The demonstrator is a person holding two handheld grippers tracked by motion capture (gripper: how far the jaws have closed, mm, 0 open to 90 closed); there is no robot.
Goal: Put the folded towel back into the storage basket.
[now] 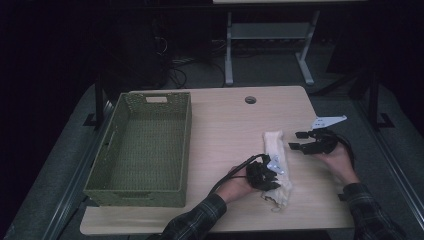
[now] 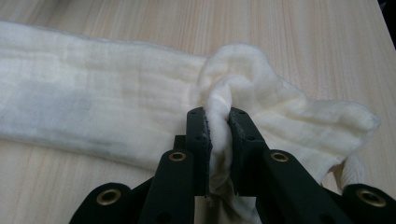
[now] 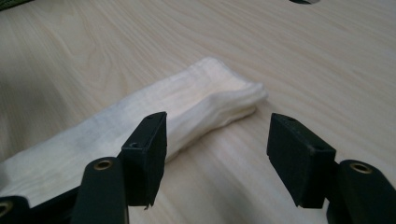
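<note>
One bench carries everything, its wood top lit against a dark room. On its left part sits a green basket, long axis running away from the person. Right of it lies the cloth — a cream strip folded long and narrow, its long axis also running near to far, the squared far end pointing toward the bench's back edge and the bunched near end toward the person. The left hand-held gripper is clenched on that near end, a pinched ridge of fabric squeezed between its jaws. The right hand-held gripper hovers just right of the cloth's far end, jaws spread wide — nothing between them.
</note>
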